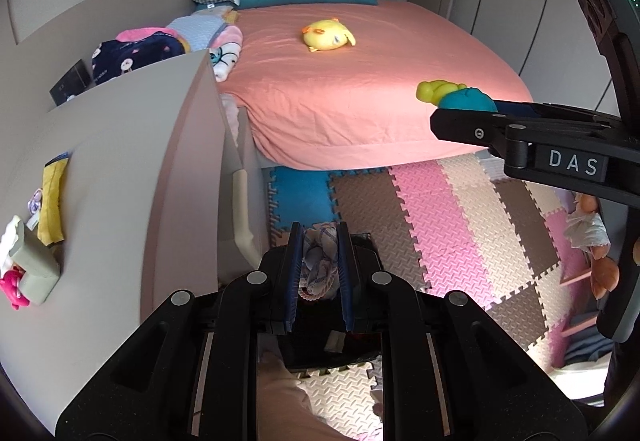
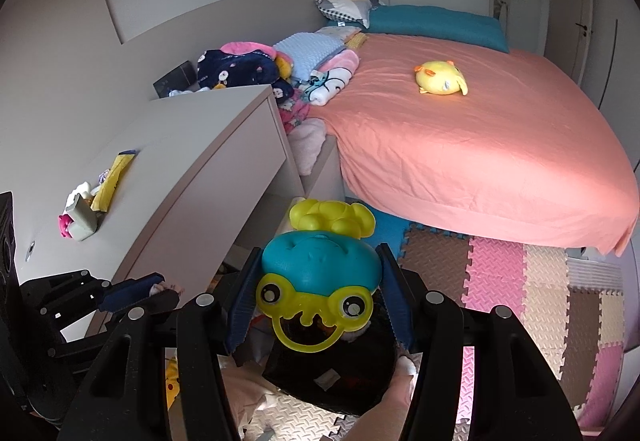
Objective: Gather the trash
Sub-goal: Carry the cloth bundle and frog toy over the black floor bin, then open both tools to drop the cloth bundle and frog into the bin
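Blue pads of your left gripper (image 1: 319, 273) are pressed onto a knotted rope toy (image 1: 318, 261), held directly above the black bin (image 1: 332, 353) on the foam floor mat (image 1: 460, 225). Your right gripper (image 2: 318, 297) pinches a teal and yellow frog toy (image 2: 318, 273) by the sides of its rounded head, also above the bin and a little to the bed (image 2: 480, 137) side of it.

Risks from here:
- Frog toy: hard, curved plastic between flat pads. Grip looks shallow, judged from how much of the head bulges forward. Any twist of your wrist could let it squirt out and land on the mat beside the bin, not in it.
- Rope toy: soft and frayed. Fibres may cling to the pads when you spread them, so it may hang rather than drop.
- Both grippers crowd the same bin opening; the right one shows close in the left wrist view. Releasing both together invites a knock between them.
- Bin mouth is partly hidden under the grippers, so you cannot tell how full it is; a bounce-out is possible.
- Cabinet (image 1: 132, 169) edge stands just beside the bin, left of it.
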{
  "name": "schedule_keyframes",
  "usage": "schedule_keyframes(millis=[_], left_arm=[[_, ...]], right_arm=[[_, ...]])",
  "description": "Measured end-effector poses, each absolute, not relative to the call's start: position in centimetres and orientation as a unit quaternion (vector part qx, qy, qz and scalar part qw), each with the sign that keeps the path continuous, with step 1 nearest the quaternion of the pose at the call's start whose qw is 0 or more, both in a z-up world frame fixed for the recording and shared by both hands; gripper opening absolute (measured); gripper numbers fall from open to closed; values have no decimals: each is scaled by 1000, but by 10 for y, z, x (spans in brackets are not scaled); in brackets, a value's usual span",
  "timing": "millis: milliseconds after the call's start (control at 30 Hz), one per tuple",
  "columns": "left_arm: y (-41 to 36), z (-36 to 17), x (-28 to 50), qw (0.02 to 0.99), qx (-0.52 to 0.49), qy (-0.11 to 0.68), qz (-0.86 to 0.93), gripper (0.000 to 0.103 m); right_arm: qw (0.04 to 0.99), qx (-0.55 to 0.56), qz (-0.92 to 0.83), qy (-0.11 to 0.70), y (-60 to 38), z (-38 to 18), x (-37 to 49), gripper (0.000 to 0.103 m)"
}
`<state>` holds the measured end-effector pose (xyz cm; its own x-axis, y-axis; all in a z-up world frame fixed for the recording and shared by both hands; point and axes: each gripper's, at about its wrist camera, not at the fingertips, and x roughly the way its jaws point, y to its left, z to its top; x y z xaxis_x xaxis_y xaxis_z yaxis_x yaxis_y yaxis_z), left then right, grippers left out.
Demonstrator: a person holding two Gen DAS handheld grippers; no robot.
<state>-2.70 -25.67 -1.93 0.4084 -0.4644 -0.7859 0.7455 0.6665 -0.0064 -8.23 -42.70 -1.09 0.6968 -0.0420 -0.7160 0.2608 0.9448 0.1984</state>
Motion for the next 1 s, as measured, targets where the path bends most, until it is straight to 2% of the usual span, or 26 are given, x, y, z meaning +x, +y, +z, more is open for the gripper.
schedule_keyframes(millis=[200,300,333,367,400,433,467,500,600,1000], left_arm=[[-261,-26,-26,814,182,407,-372,16],[-261,-31,-22,805,184,422,-375,23],[-261,-32,-21,803,184,428,-372,29],[-260,-33,-20,802,184,431,-369,53],[-258,-34,-19,805,186,430,-364,82],[-256,-33,-20,812,187,422,-356,89],[-254,-32,-22,818,188,413,-354,91],[-253,-31,-24,817,189,410,-358,91],[-251,-29,-25,820,198,404,-353,94],[-245,-32,-22,825,197,406,-340,94]], right_arm=[[907,145,-82,387,-427,-16,-78,57],[905,144,-79,391,-427,-18,-76,57],[905,144,-79,393,-427,-18,-74,57],[905,145,-80,393,-428,-18,-74,58],[904,146,-82,394,-428,-18,-74,68],[903,147,-84,395,-429,-17,-73,72],[904,146,-89,392,-429,-16,-72,78],[905,144,-93,388,-429,-15,-73,80],[907,140,-97,385,-428,-13,-72,81],[903,142,-96,393,-425,-18,-69,82]])
